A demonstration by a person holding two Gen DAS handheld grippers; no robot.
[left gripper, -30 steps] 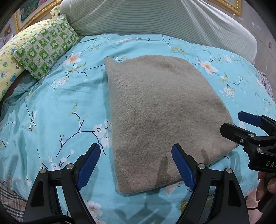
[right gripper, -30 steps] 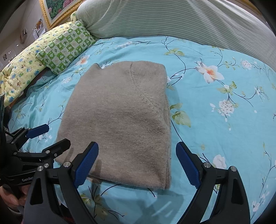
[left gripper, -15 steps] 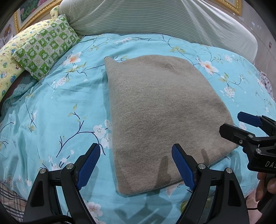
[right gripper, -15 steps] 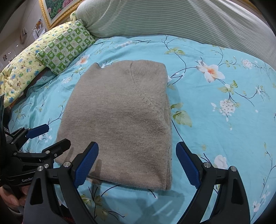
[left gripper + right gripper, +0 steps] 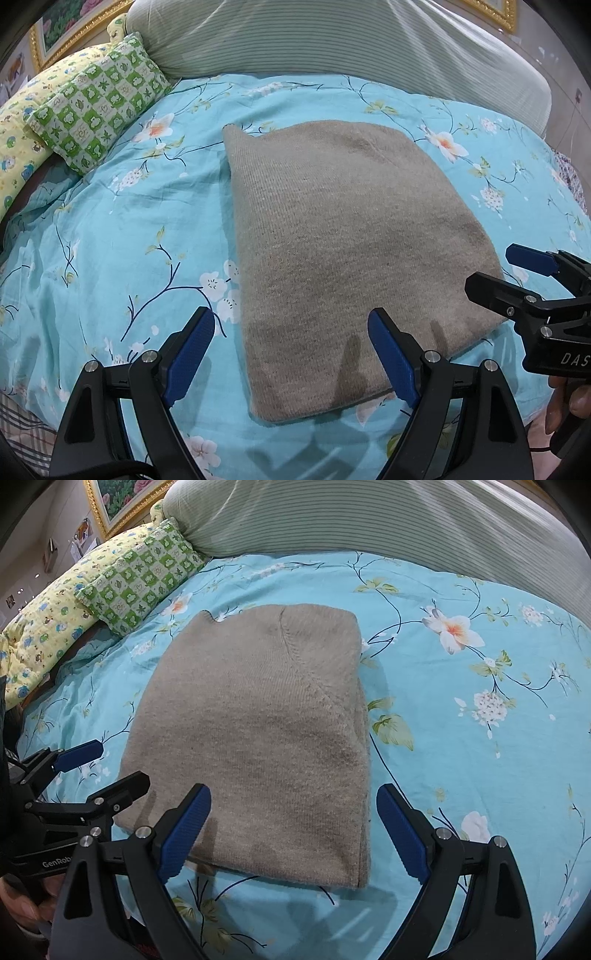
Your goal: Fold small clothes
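left wrist view: we see the sweater (image 5: 343, 251) lying flat on the bedspread (image 5: 110, 229), already folded into a long tan rectangle. its long axis runs from the near hem away toward the striped bolster (image 5: 332, 40). our left gripper (image 5: 291, 354) hovers over the sweater's near left corner with its blue pads spread wide and nothing between them but air; one pad sits over bare bedspread beside the sweater's left edge, the other over the knit itself.

in the right wrist view our right gripper (image 5: 293, 830) is likewise wide open and empty, hanging above the sweater's (image 5: 258, 731) near right corner, its pads straddling that end of the hem. both grippers are tilted down at the near short edge, apart from the fabric as far as we can tell. neither hand is clearly nearer; each has its own corner.

we judge the next fold has to carry this near hem along the long axis toward the sweater's far end, so each gripper would need to drop and pinch its corner first. the green checked pillow (image 5: 144, 572) lies well to the sweater's far left, out of the way.
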